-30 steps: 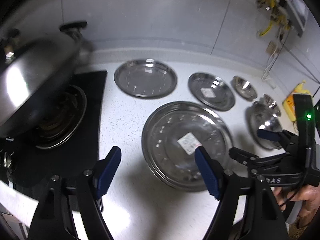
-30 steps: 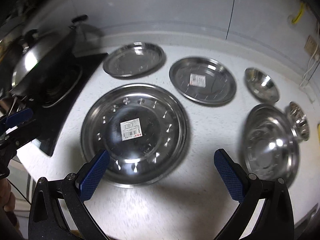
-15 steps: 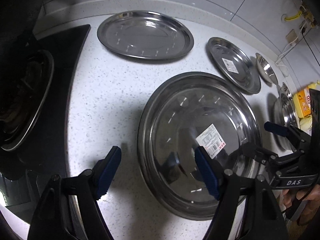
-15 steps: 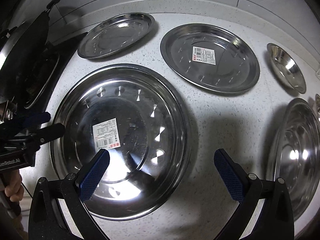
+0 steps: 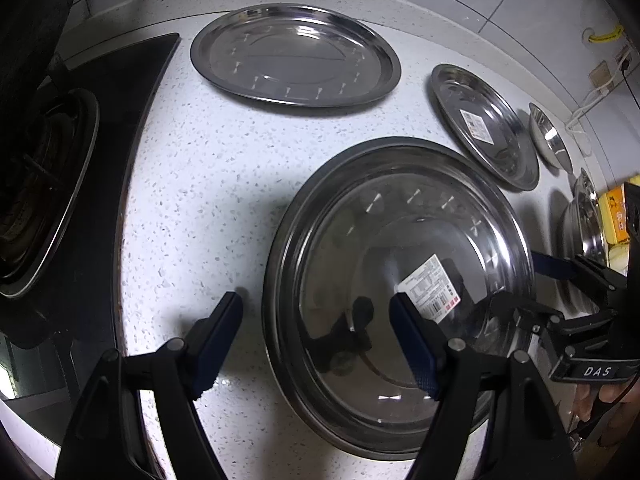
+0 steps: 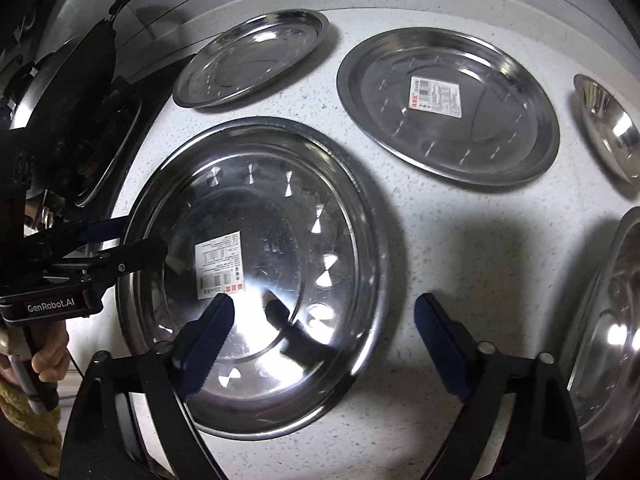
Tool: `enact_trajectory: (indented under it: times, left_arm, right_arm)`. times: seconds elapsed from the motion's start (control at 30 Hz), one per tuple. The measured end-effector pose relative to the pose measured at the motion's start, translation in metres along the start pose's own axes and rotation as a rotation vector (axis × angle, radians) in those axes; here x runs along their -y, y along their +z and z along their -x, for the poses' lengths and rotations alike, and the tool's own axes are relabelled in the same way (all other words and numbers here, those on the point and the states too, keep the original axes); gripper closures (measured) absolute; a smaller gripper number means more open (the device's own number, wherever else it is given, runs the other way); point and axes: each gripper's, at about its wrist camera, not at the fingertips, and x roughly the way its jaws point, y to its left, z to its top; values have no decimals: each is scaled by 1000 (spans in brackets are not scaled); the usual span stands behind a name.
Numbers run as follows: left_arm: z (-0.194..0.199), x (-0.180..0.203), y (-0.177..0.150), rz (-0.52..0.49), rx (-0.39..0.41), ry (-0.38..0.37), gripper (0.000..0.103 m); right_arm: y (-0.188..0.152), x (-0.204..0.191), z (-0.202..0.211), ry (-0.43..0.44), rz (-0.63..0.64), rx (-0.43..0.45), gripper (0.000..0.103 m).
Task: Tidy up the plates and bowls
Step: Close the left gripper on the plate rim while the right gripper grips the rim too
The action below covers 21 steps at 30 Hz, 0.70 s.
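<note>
Steel plate (image 5: 360, 208) straddled at opposite rims, near the counter's (image 5: 208, 168) front edge.
Both tilt steeply down: left gripper (image 5: 316, 344) spread, right gripper (image 6: 320, 344) closing, pads untouching.

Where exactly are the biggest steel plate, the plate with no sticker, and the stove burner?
Biggest steel plate (image 6: 256, 272): right wrist view, on its flat centre beside the sticker.
Plate with no sticker (image 5: 296, 54): left wrist view, on its flat middle.
Stove burner (image 5: 36, 184): left wrist view, on its round metal ring at the left edge.
</note>
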Motion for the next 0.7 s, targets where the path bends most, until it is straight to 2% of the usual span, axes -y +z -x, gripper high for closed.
enact_trajectory:
  times: [0.17,0.27,0.3,0.4,0.5,0.57,0.7]
  left_arm:
    - [1,-4,0,20,-4,-22,29]
    - [3,-6,-2,15,-1,-26,32]
    - [3,-4,-3,3,2,-11,35]
    - [6,-3,-7,-28,19,19,55]
    - [8,-7,-8,-20,30,53,74]
    - [9,-13,-9,-6,32,71,89]
    - [11,-22,-12,20,22,46,92]
  right_arm:
    - [1,3,2,5,19,2,36]
    - [-1,5,6,14,27,6,54]
    - [0,6,6,22,26,4,61]
    - [-1,8,7,30,24,6,68]
    - [-2,10,6,34,16,9,81]
    - [-6,15,10,33,7,13,85]
    - [-5,20,12,31,-12,17,93]
